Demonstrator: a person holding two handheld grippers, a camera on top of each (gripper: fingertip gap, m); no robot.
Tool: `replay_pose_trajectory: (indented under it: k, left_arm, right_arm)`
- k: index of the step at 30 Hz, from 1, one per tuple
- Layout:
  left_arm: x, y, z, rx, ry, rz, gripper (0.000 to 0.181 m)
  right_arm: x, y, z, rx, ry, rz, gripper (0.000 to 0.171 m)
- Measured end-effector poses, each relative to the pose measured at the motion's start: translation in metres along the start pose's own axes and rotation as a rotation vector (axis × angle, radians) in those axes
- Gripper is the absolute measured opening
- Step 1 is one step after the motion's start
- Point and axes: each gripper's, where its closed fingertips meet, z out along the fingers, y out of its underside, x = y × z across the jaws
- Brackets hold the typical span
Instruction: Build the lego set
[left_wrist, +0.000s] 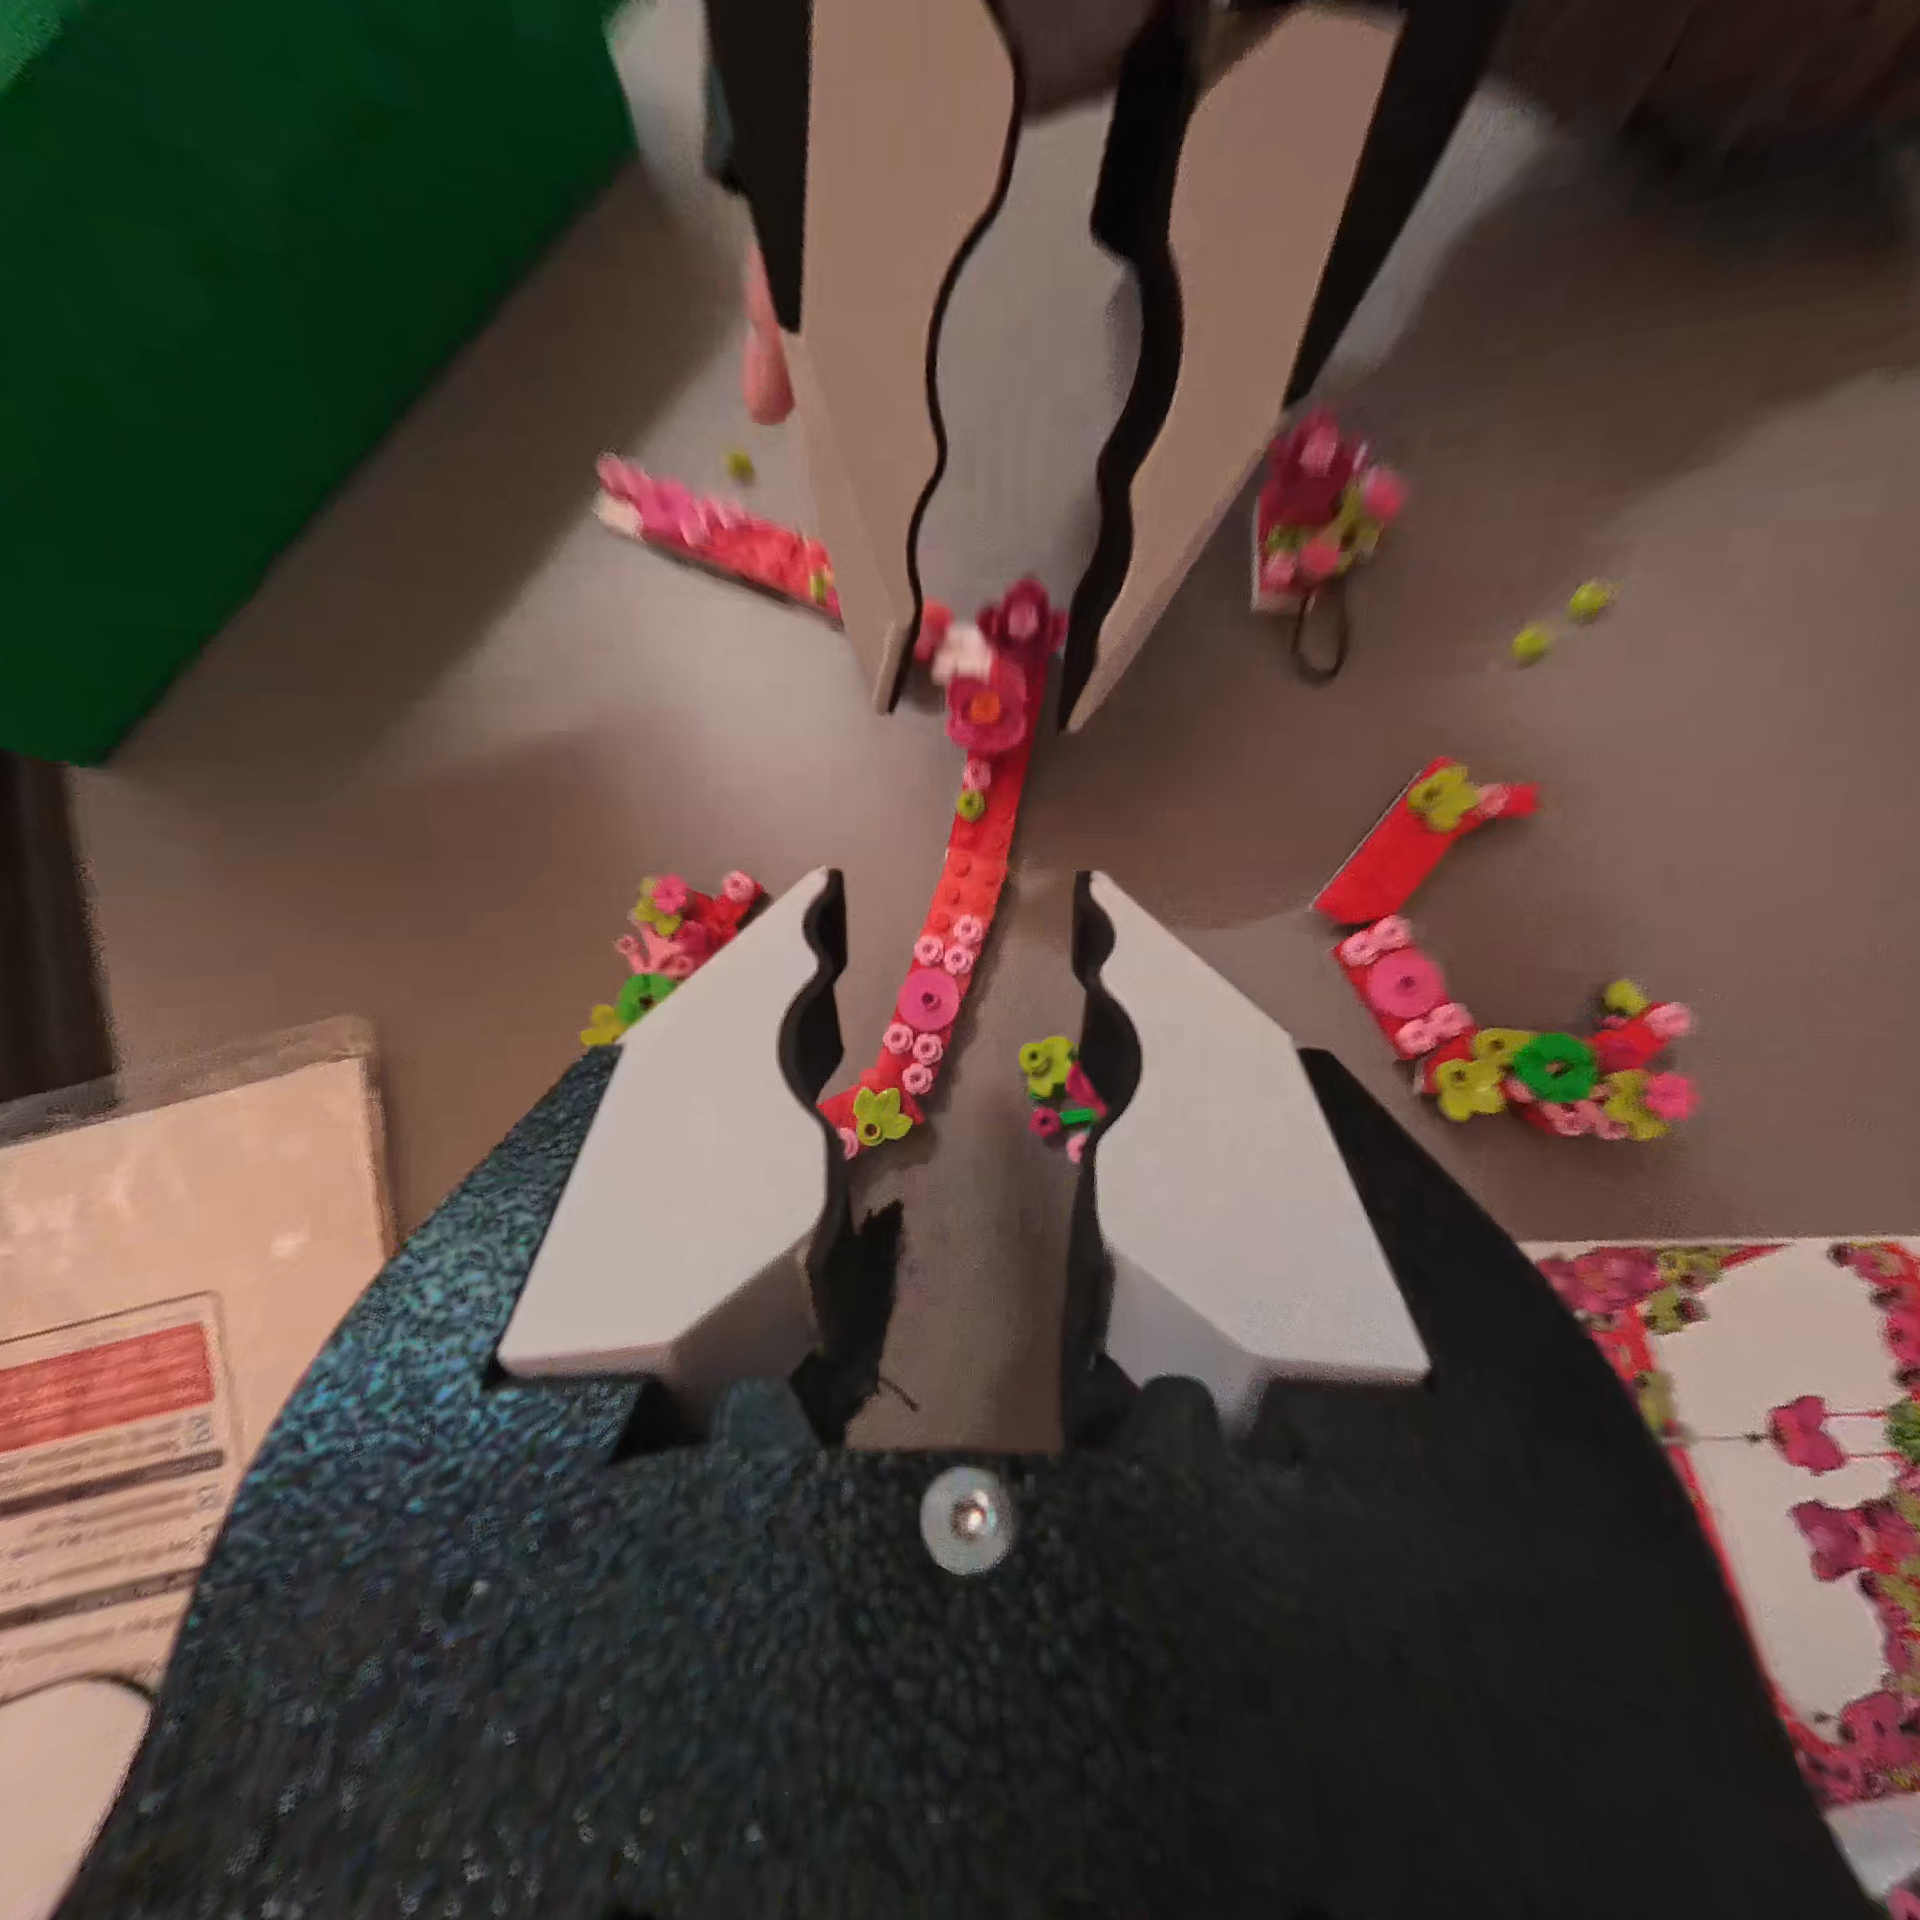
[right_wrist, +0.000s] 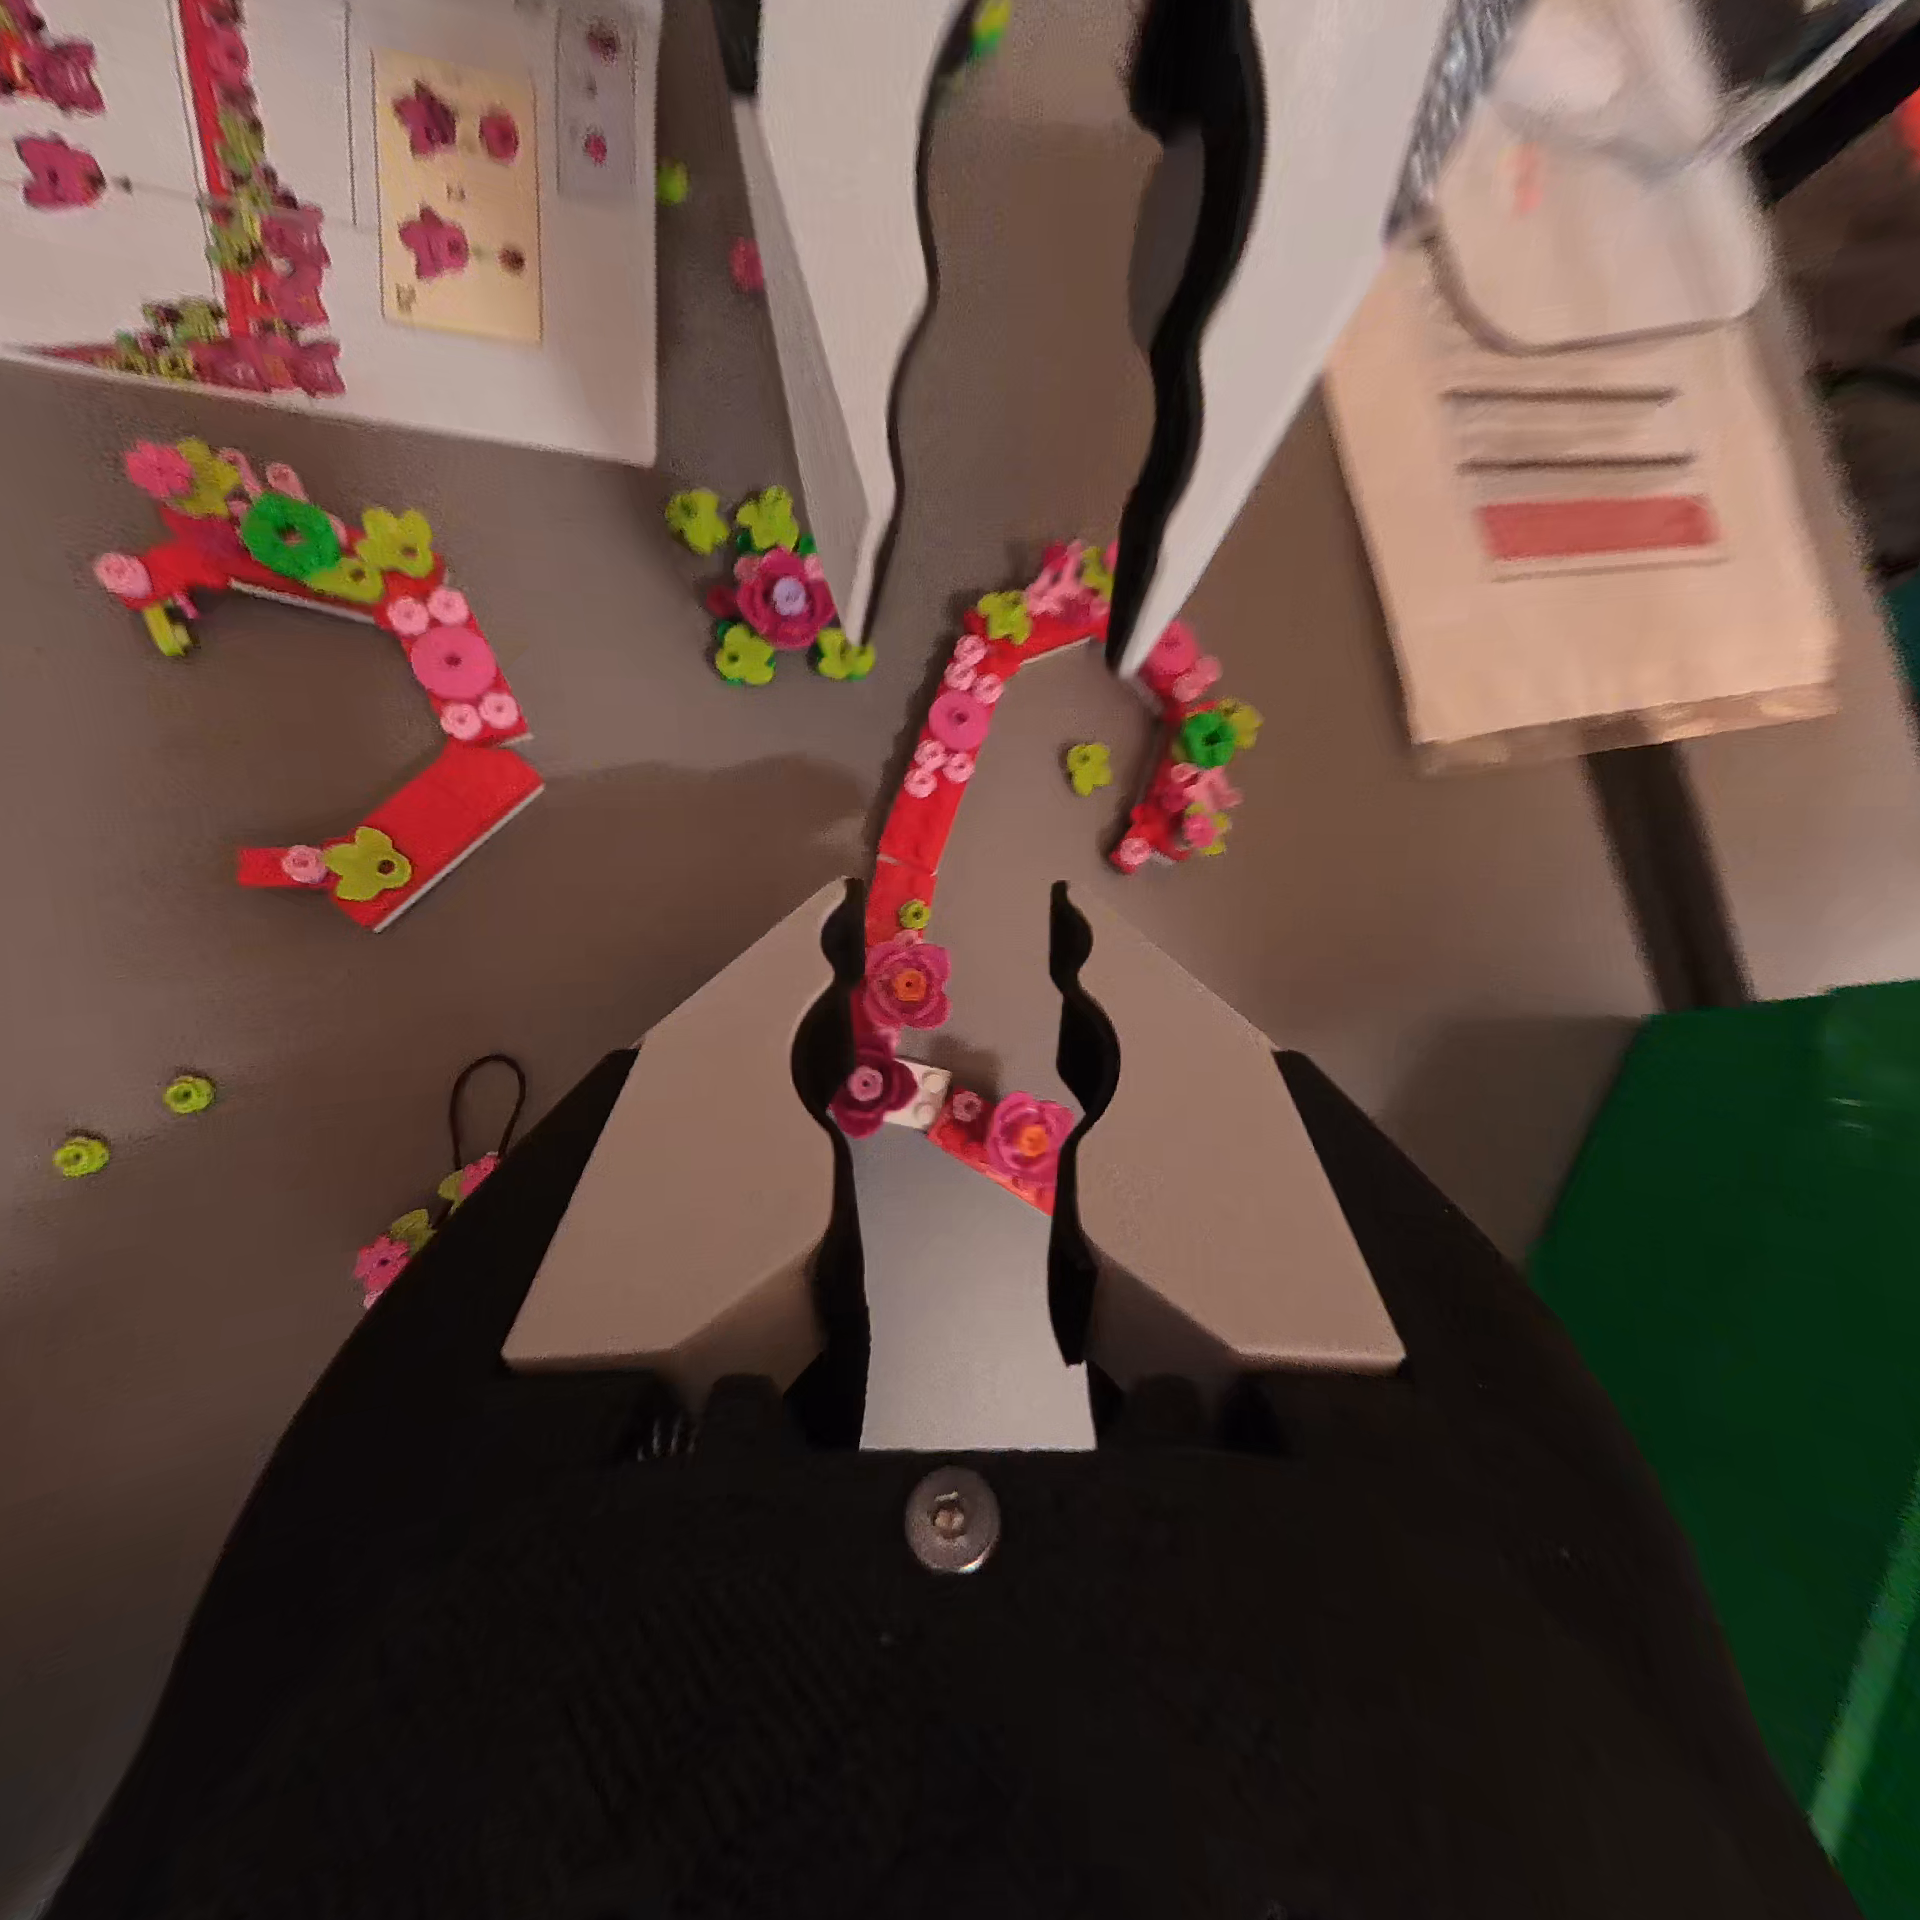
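Through the left wrist view, I am holding my left gripper (left_wrist: 956, 883) with its jaws standing apart, gripping nothing. Between and just ahead of my fingertips is lying the long red Lego strip (left_wrist: 951, 935), studded with pink round pieces and a lime leaf at its near end. At its far end my right gripper (left_wrist: 977, 707) is pointing toward me, straddling the magenta flowers (left_wrist: 987, 707) there. To my right is sitting a curved red segment (left_wrist: 1455, 977) with a green ring; at my lower right is lying the instruction booklet (left_wrist: 1766, 1455), and at my lower left a bag with a printed label (left_wrist: 114, 1455), its writing too blurred to read. A green box (left_wrist: 260, 312) is filling the upper left.

Through the right wrist view, my right gripper (right_wrist: 956, 894) is likewise standing parted, the strip's flowered end (right_wrist: 904, 987) lying between its fingers on the grey table (right_wrist: 623, 1039); whether either finger is touching it, I cannot tell. My left gripper (right_wrist: 987, 644) is facing me beyond.
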Motion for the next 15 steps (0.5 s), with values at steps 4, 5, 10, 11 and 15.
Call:
replay_pose_trajectory:
  k: [4, 5, 10, 11, 15]
  left_arm:
    - [-0.002, -0.032, -0.066, 0.228, -0.223, -0.012, 0.043]
    - [-0.002, -0.035, -0.084, 0.271, -0.308, -0.016, 0.044]
    - [0.006, -0.023, -0.158, 0.414, -0.72, -0.094, 0.043]
    - [0.012, -0.017, -0.166, 0.432, -0.76, -0.129, 0.043]
    - [0.048, 0.01, -0.172, 0.464, -0.773, -0.261, 0.044]
  right_arm:
    - [0.022, -0.023, -0.047, 0.117, 0.189, -0.046, 0.037]
    - [0.03, -0.029, -0.062, 0.148, 0.263, -0.063, 0.037]
    - [0.072, -0.065, -0.161, 0.41, 0.758, -0.125, 0.037]
    - [0.074, -0.069, -0.178, 0.459, 0.823, -0.122, 0.038]
    - [0.077, -0.073, -0.223, 0.529, 1.003, -0.093, 0.034]
